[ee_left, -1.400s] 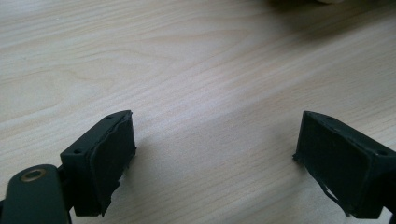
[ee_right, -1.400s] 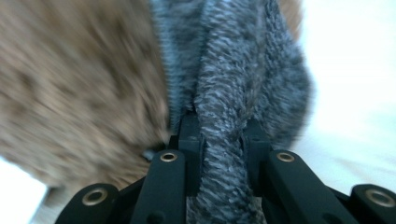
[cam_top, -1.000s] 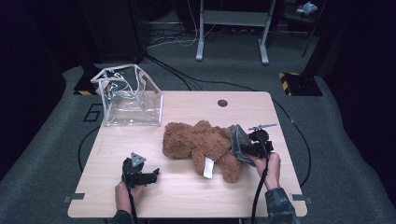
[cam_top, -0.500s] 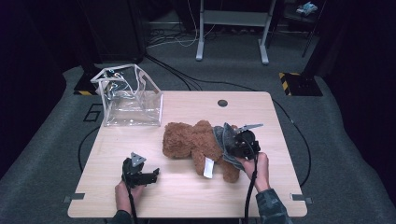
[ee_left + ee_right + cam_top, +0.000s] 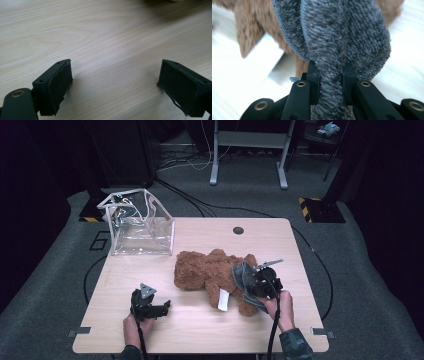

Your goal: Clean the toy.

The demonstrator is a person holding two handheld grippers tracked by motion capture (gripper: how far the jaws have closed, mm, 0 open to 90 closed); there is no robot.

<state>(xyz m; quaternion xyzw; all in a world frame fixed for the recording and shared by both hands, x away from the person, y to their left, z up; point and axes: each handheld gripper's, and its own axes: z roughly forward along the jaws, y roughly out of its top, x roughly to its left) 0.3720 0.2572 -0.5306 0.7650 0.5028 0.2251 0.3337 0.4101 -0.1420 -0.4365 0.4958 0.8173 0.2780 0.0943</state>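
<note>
High view: light wooden table [image 5: 200, 330] on grey carpet, dark room behind. Brown teddy bear [image 5: 210, 270] lies on its side around the table's middle, white tag [image 5: 223, 299] sticking out toward the near edge. Right gripper [image 5: 250, 279] sits at the bear's right end, held by the person's right hand [image 5: 280, 306], with a folded grey fuzzy cloth [image 5: 242, 277] bunched at its front, lying on and against the bear. Left gripper [image 5: 161, 307] rests on the near-left part of the table in the left hand [image 5: 135, 325], well apart from the bear, grey plate on top, pointing right. Clear plastic bag [image 5: 140, 227] stands upright at the far-left corner, open top, apart from the bear. Small round hole [image 5: 238, 230] in the tabletop near the far edge. Left gripper view: both black pads [image 5: 60, 86] spread wide over bare wood grain, nothing between them, released. Right gripper view: jaws clenched on the grey cloth [image 5: 332, 62], the fold pinched tight between the two pads, pile bulging out above and on both sides; brown bear fur [image 5: 252, 32] just behind the cloth, white tag [image 5: 265, 56] blurred at the left. The jaws have just been closing a little further on that cloth.
</note>
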